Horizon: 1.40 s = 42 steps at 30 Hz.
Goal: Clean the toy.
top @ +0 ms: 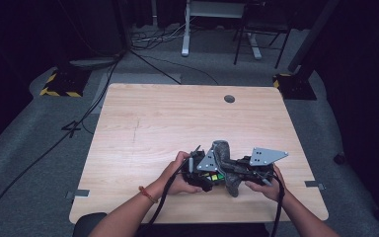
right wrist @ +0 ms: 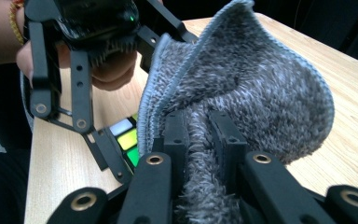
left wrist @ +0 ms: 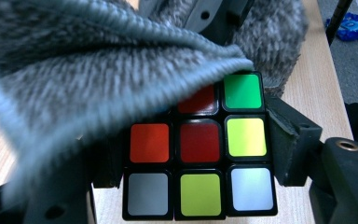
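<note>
Near the table's front edge: my left gripper clamps the cube, right gripper pinches the cloth draped across it; wiping step, next a steady stroke.

Open tabletop beyond; cloth draped over cube, blocking access from above.

The cloth is fuzzy grey terry with a ribbed hem. The cube is glossy plastic, and the table is pale matt wood grain.
</note>
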{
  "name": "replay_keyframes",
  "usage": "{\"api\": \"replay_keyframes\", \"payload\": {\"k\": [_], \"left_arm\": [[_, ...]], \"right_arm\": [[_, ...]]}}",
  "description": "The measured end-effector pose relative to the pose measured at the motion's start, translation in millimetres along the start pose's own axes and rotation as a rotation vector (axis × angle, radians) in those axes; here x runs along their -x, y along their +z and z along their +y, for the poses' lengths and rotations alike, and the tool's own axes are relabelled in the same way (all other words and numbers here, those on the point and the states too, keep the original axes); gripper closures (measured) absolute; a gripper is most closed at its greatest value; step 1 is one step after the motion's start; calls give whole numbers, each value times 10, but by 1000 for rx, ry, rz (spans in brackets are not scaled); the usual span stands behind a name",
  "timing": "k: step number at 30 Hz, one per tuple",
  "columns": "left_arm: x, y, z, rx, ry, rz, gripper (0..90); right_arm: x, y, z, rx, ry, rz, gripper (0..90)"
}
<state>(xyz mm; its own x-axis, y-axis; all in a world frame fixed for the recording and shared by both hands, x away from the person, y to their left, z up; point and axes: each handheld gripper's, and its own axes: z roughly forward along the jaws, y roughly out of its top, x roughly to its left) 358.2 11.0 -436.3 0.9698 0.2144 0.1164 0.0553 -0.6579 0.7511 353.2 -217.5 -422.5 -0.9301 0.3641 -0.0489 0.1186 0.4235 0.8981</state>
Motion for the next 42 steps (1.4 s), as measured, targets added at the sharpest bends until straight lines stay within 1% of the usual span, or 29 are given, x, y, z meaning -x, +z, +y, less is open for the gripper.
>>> {"api": "replay_keyframes", "payload": {"k": [2,3,5,6,7,9,11,12,14,15,17,18,20,21,23,24,25,26,27,28,30,33,34,35,40,41,42], "left_arm": [[-2,-25,8,19,10,18,335],[-11,-41,15,24,-3,12,335],[-23,-87,27,36,7,30,335],[-32,-112,33,39,3,23,335],[-43,-149,38,52,6,28,335],[-57,-198,44,61,7,31,335],[-58,-256,46,75,8,46,335],[-64,-284,49,80,7,42,335],[-59,-337,53,101,13,54,335],[-62,-359,56,110,17,49,335],[-49,-396,59,141,30,56,335],[-42,-413,72,147,32,39,335],[-29,-432,86,164,38,39,335],[-23,-446,99,172,42,31,335],[-14,-461,113,180,53,33,336],[-6,-463,115,180,51,31,336],[-9,-462,113,180,51,29,335],[-9,-456,105,189,41,25,335],[-18,-460,100,192,35,22,335],[-24,-461,96,200,31,18,334],[-33,-467,92,209,23,21,331],[-56,-463,76,198,14,24,326],[-64,-458,64,198,2,19,325],[-68,-453,55,197,-1,18,325],[-69,-439,51,182,7,20,323],[-76,-434,46,176,6,14,322],[-78,-418,38,167,-4,7,321]], "right_arm": [[4,-14,11,0,-6,-5,781],[14,-26,16,4,-3,-8,781],[52,-46,6,6,12,-1,780],[62,-46,-3,0,14,-3,780],[75,-38,-20,-10,15,-3,779],[111,-12,-59,-16,41,24,777],[133,12,-84,-24,53,39,777],[135,21,-90,-28,54,42,777],[127,39,-94,-48,40,40,777],[123,49,-96,-61,34,36,777],[125,62,-105,-70,35,40,777],[129,69,-109,-83,35,39,776],[140,90,-129,-101,41,44,777],[143,98,-137,-107,44,49,776],[157,125,-153,-114,58,75,776],[167,136,-162,-112,70,92,776],[182,139,-173,-98,86,120,775],[198,127,-183,-62,97,142,777],[207,110,-185,-39,108,148,777],[214,94,-184,-33,104,151,777],[222,53,-181,-8,114,149,778],[235,8,-164,13,114,140,779],[243,-3,-161,21,119,139,779],[247,-14,-160,26,127,140,779],[242,-24,-155,28,122,130,780],[241,-27,-151,30,122,130,780],[239,-30,-147,32,120,131,780]]}}
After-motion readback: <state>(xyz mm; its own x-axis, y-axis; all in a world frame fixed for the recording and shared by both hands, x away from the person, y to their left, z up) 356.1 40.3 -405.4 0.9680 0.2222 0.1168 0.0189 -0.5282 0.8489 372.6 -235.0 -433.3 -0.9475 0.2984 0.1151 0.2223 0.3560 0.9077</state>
